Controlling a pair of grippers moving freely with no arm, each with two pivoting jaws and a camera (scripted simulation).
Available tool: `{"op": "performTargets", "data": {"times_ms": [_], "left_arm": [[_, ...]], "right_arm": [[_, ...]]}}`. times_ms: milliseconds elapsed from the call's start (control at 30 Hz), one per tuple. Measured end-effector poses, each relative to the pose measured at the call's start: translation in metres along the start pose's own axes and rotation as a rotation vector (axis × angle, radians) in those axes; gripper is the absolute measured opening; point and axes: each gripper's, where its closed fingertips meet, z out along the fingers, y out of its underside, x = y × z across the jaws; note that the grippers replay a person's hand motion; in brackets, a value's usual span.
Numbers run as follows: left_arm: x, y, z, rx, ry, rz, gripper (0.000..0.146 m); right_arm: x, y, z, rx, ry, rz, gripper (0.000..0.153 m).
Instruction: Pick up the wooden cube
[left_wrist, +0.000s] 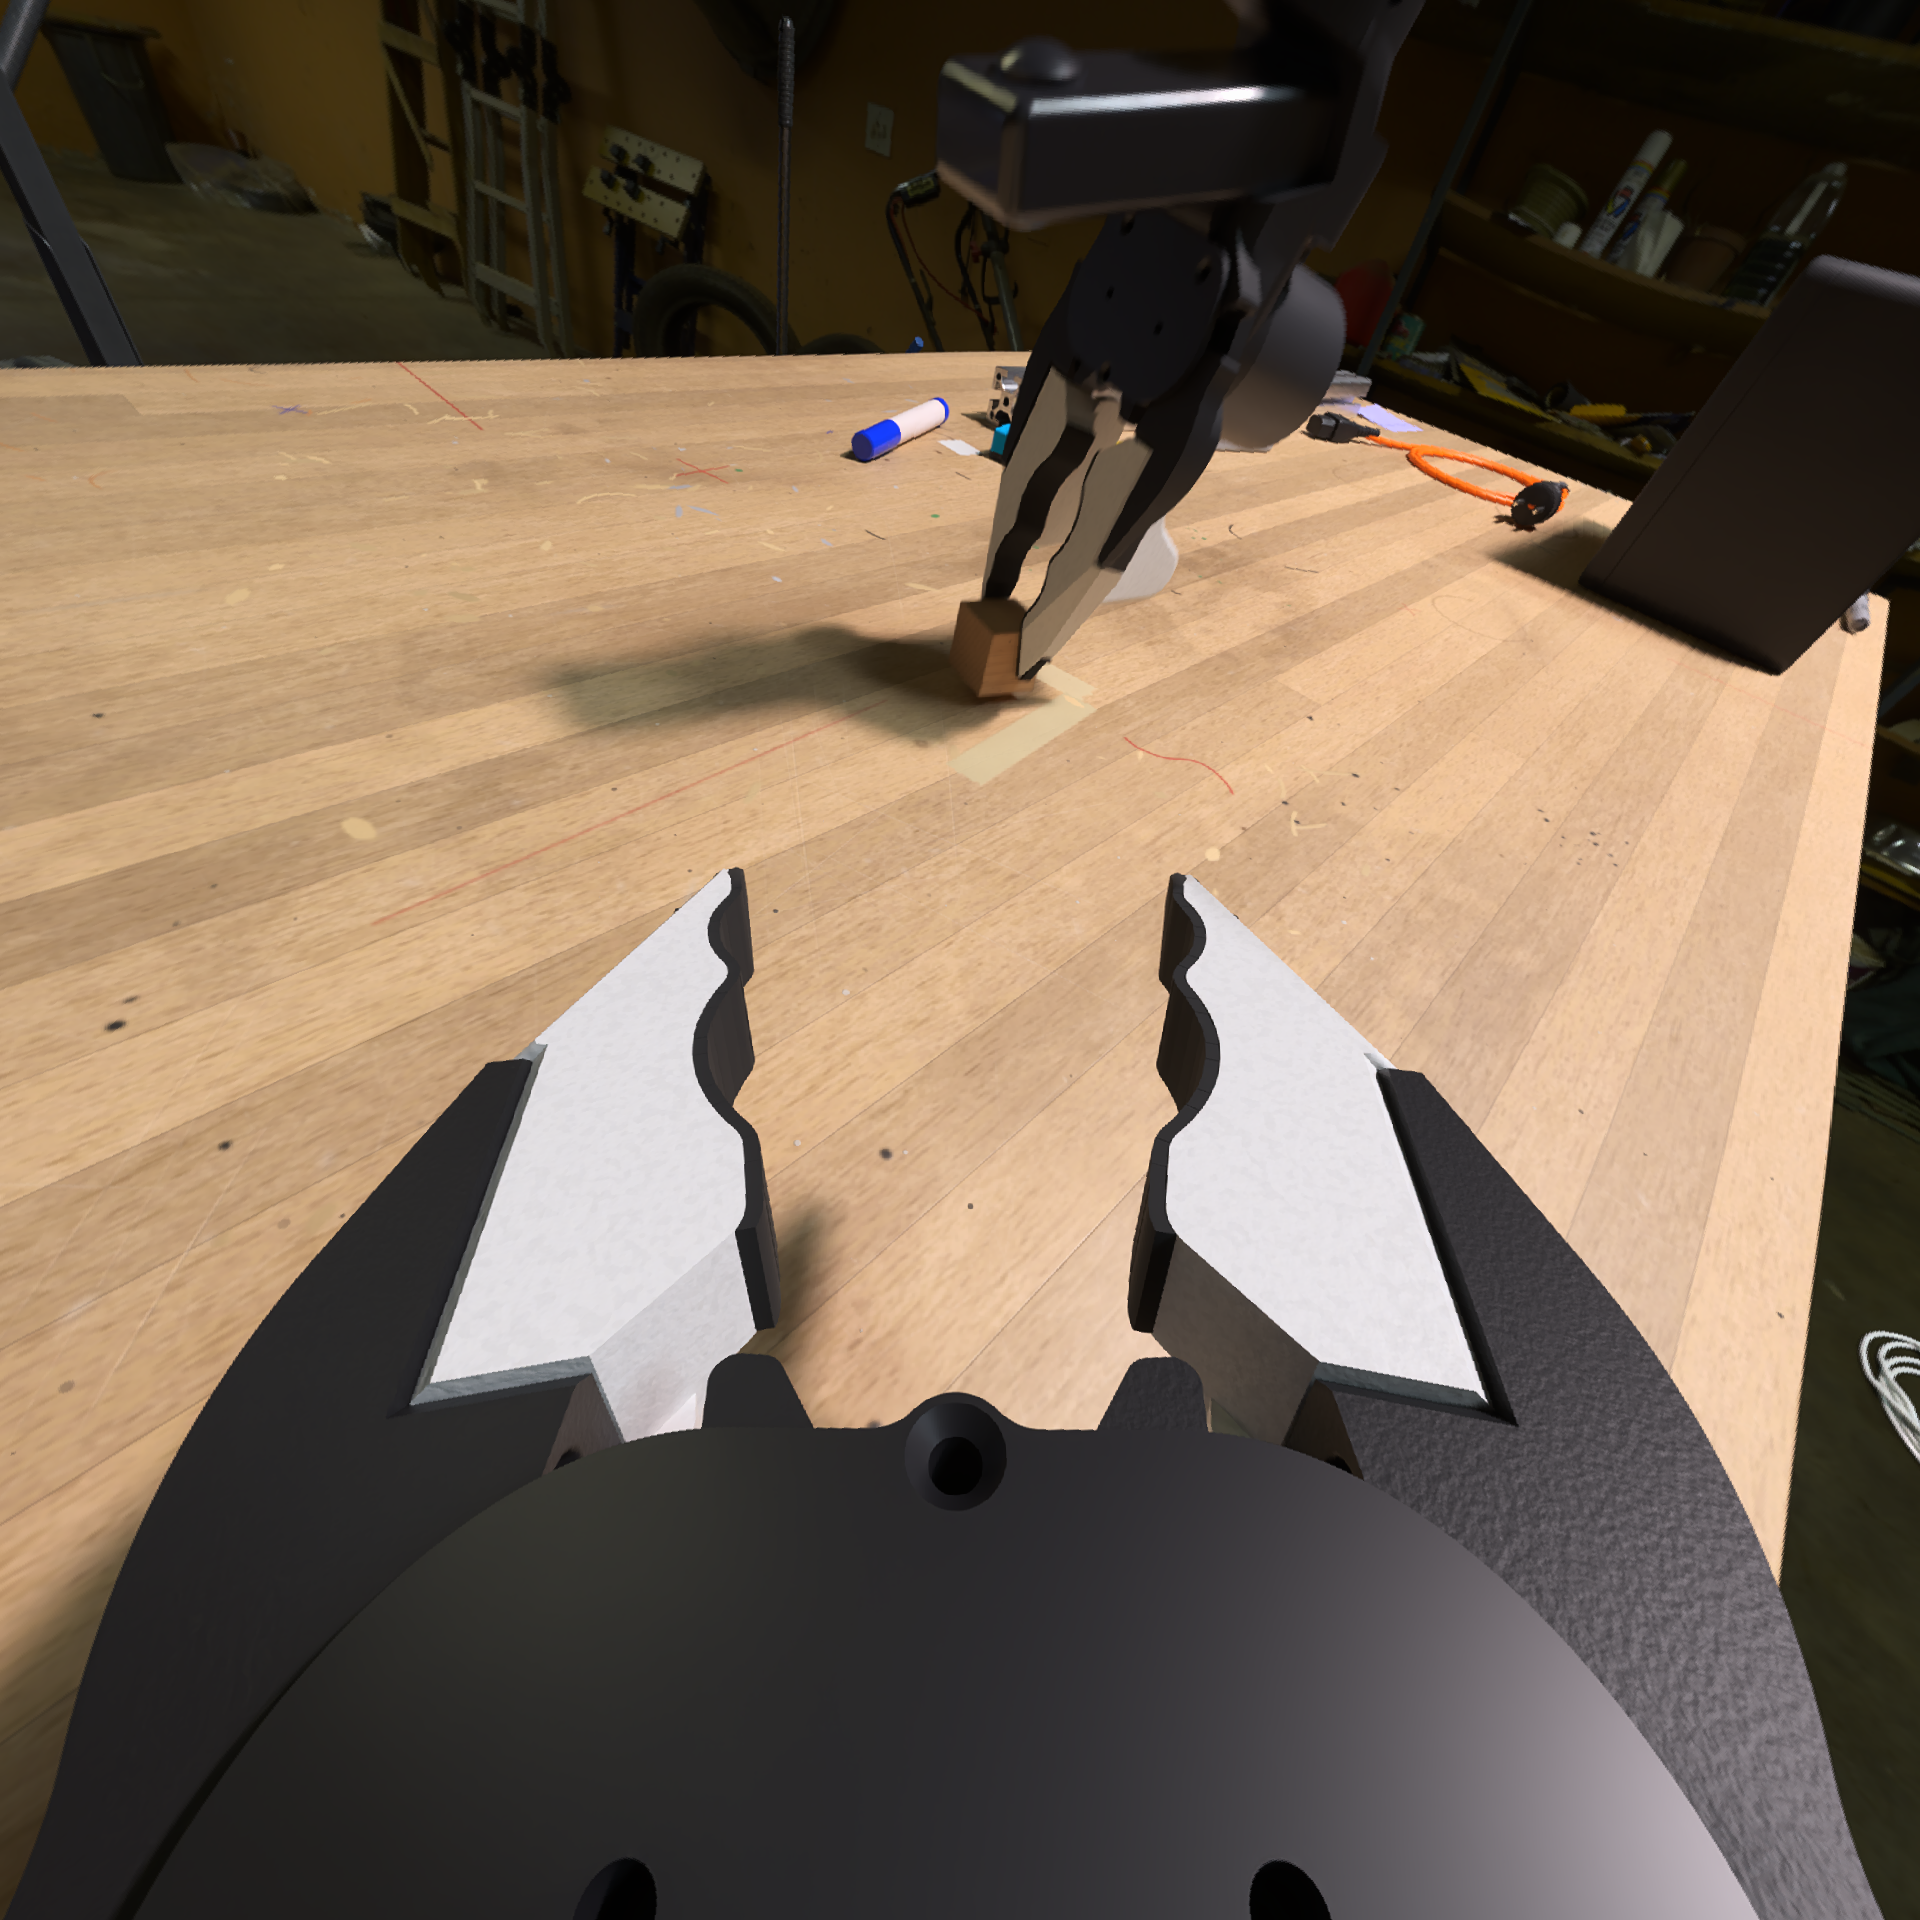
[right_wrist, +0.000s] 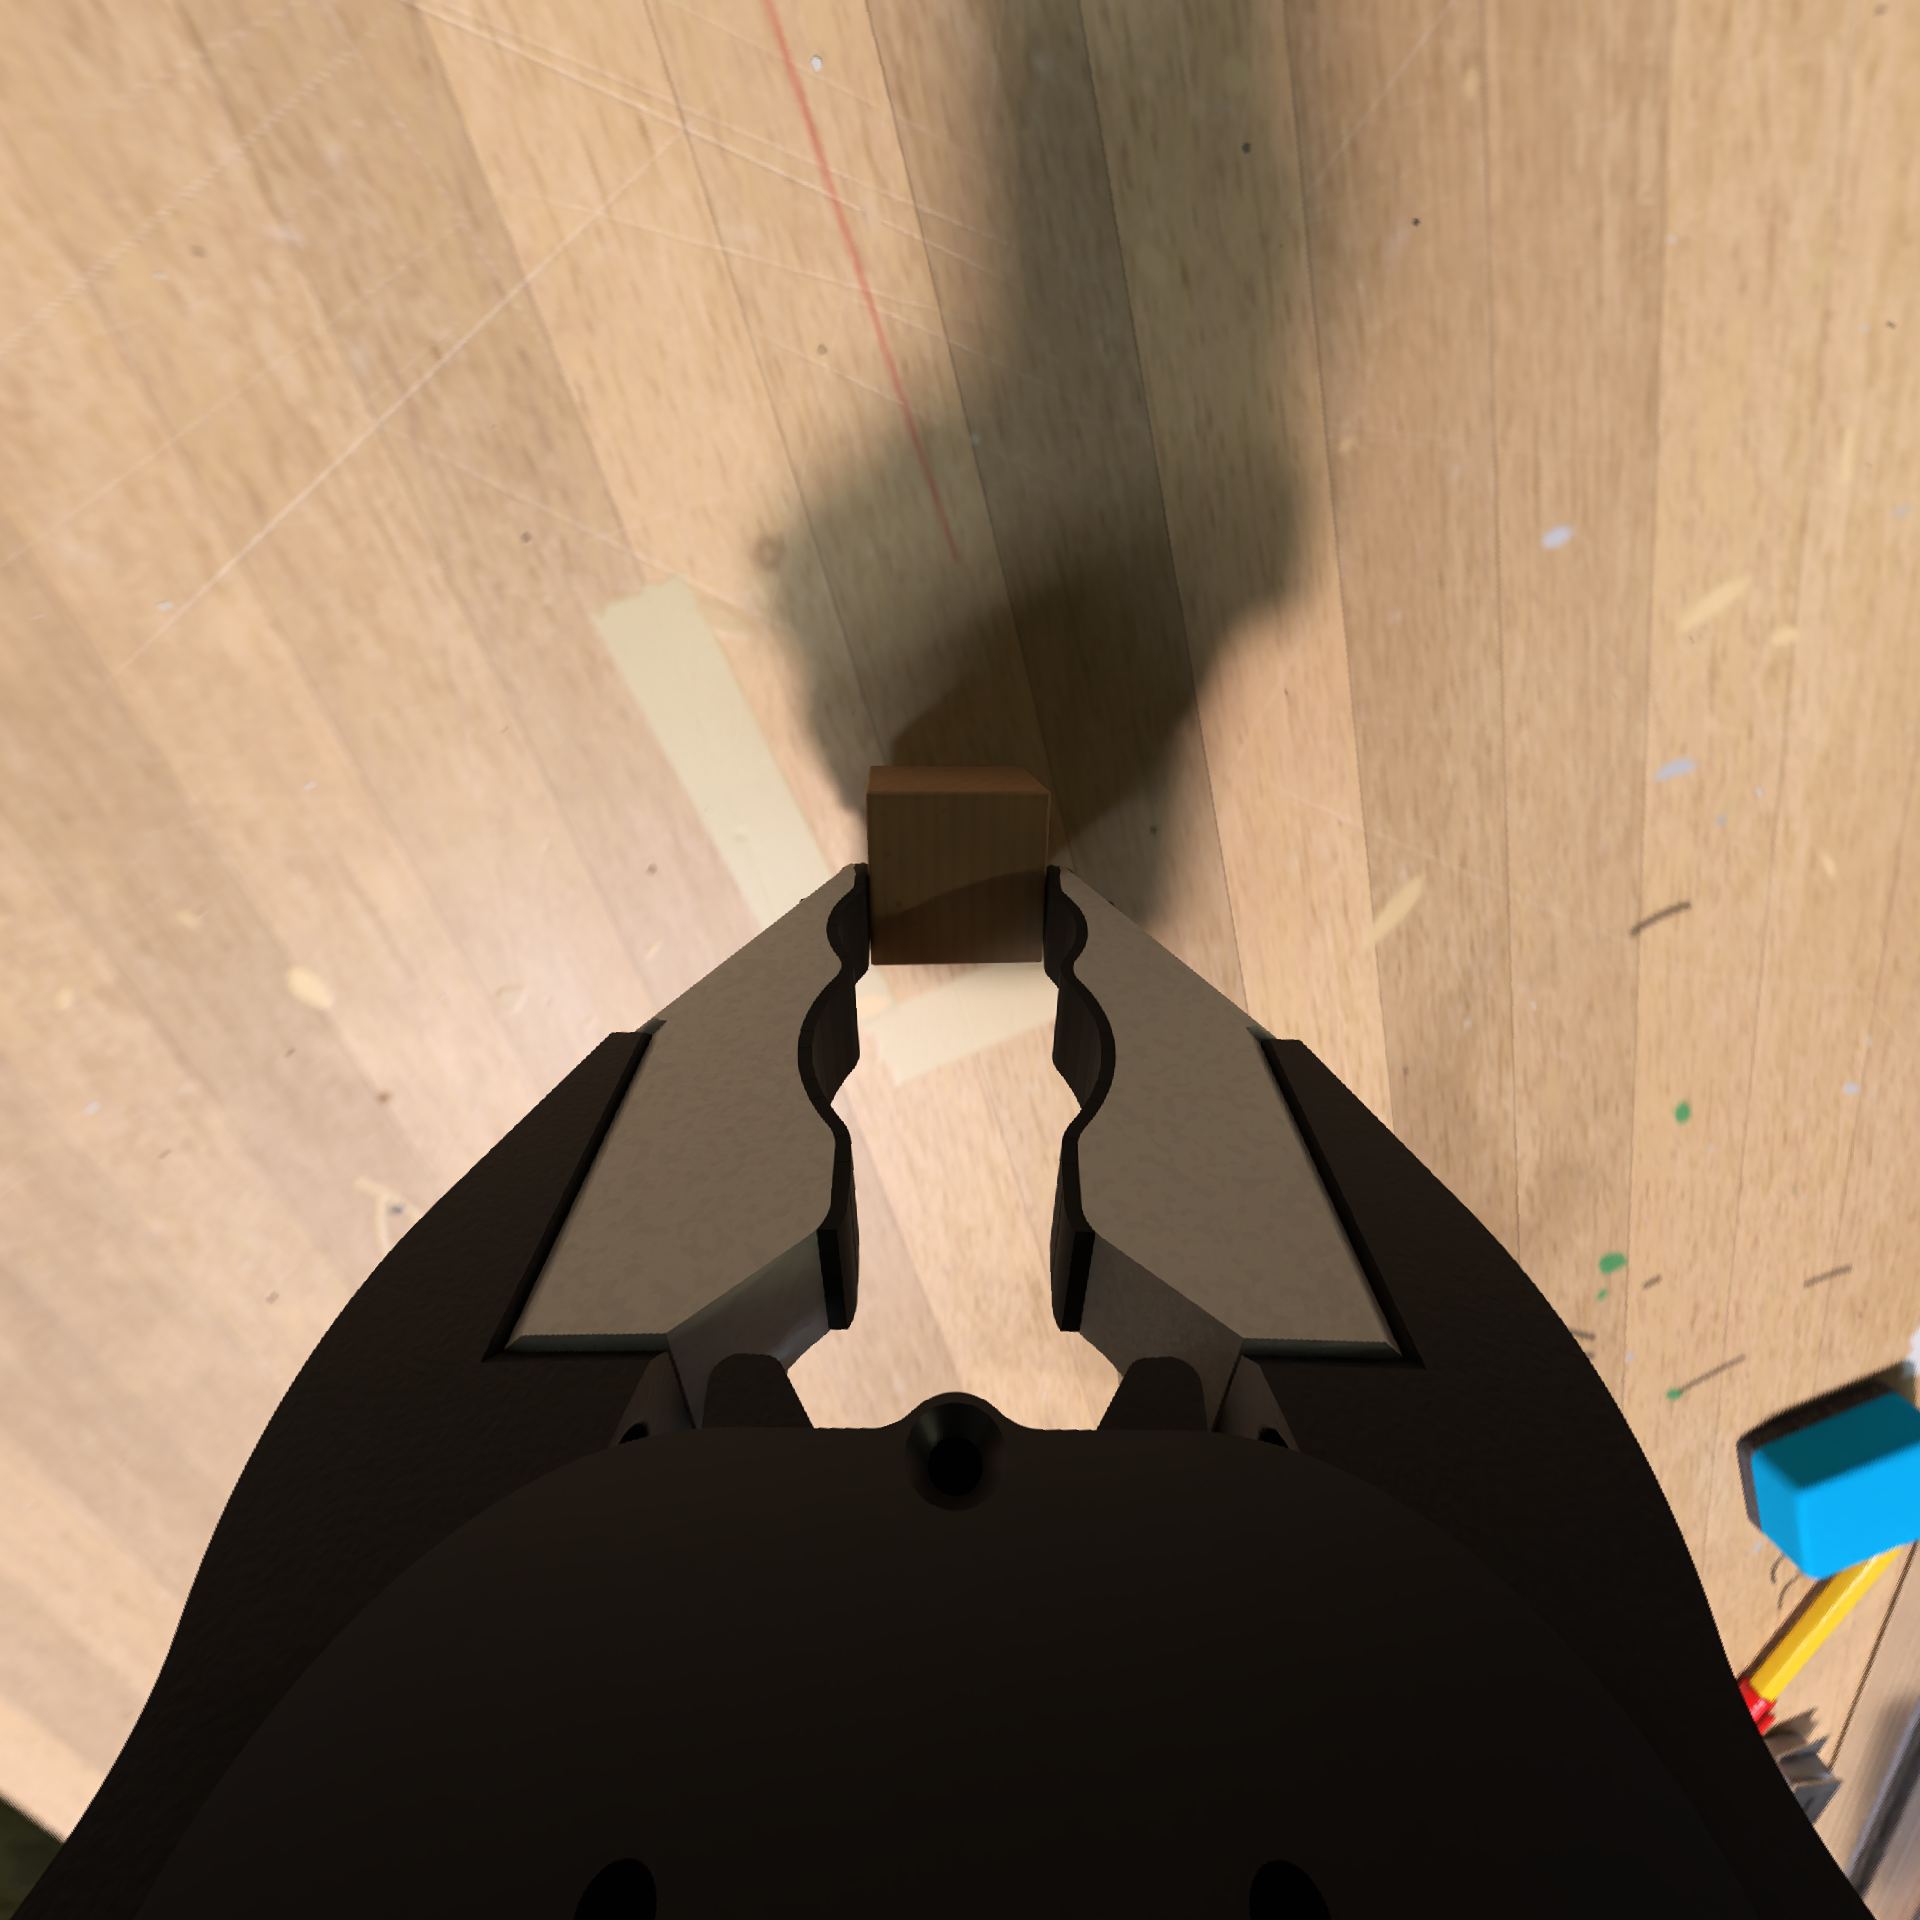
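Note:
The small wooden cube (right_wrist: 956, 862) sits between the fingertips of my right gripper (right_wrist: 956, 885), which is shut on its two sides. In the left wrist view the cube (left_wrist: 985, 649) looks tilted, at the wooden tabletop (left_wrist: 416, 675) over a strip of pale tape (left_wrist: 1023, 732); I cannot tell whether it touches the table. The right gripper (left_wrist: 1018, 634) reaches down onto it from above. My left gripper (left_wrist: 956, 883) is open and empty, low over the table, well short of the cube.
A blue-capped marker (left_wrist: 899, 428) lies at the far side of the table. An orange cable (left_wrist: 1465, 473) and a dark box (left_wrist: 1766, 468) are at the far right. A blue block (right_wrist: 1839, 1496) lies near the right gripper. The table's edge runs down the right.

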Motion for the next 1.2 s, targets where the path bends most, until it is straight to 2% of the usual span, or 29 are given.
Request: {"op": "performTargets", "data": {"times_ms": [100, 167, 267, 367, 467, 600, 767, 967, 1133, 1200], "left_arm": [[0.002, 0.000, -0.001, -0.007, 0.000, 0.017, 0.080], [0.003, 0.001, -0.001, -0.014, 0.004, 0.023, 0.080], [0.007, 0.001, -0.001, -0.021, 0.018, 0.027, 0.080], [0.012, 0.001, 0.001, -0.021, 0.034, 0.033, 0.079], [0.018, 0.002, 0.004, -0.024, 0.060, 0.030, 0.079], [0.027, 0.002, 0.008, -0.023, 0.094, 0.023, 0.079], [0.037, 0.002, 0.009, -0.042, 0.126, 0.040, 0.079], [0.042, 0.004, 0.002, -0.056, 0.129, 0.065, 0.076], [0.042, 0.008, 0.001, -0.072, 0.139, 0.053, 0.076], [0.042, 0.009, 0.001, -0.076, 0.142, 0.049, 0.076]], "right_arm": [[0.002, 0.007, -0.033, 0.049, 0.011, 0.037, 0.033], [0.009, 0.016, -0.068, 0.098, 0.046, 0.099, 0.033], [0.022, 0.040, -0.133, 0.177, 0.098, 0.276, 0.033], [0.040, 0.085, -0.190, 0.190, 0.236, 0.439, 0.033], [0.049, 0.146, -0.215, 0.106, 0.298, 0.588, 0.033], [0.058, 0.219, -0.199, 0.033, 0.319, 0.787, 0.033], [0.059, 0.284, -0.146, -0.098, 0.282, 0.899, 0.033], [0.055, 0.306, -0.093, -0.136, 0.203, 0.934, 0.033], [0.066, 0.319, -0.076, -0.170, 0.226, 0.882, 0.033], [0.067, 0.316, -0.069, -0.124, 0.200, 0.860, 0.033]]}}
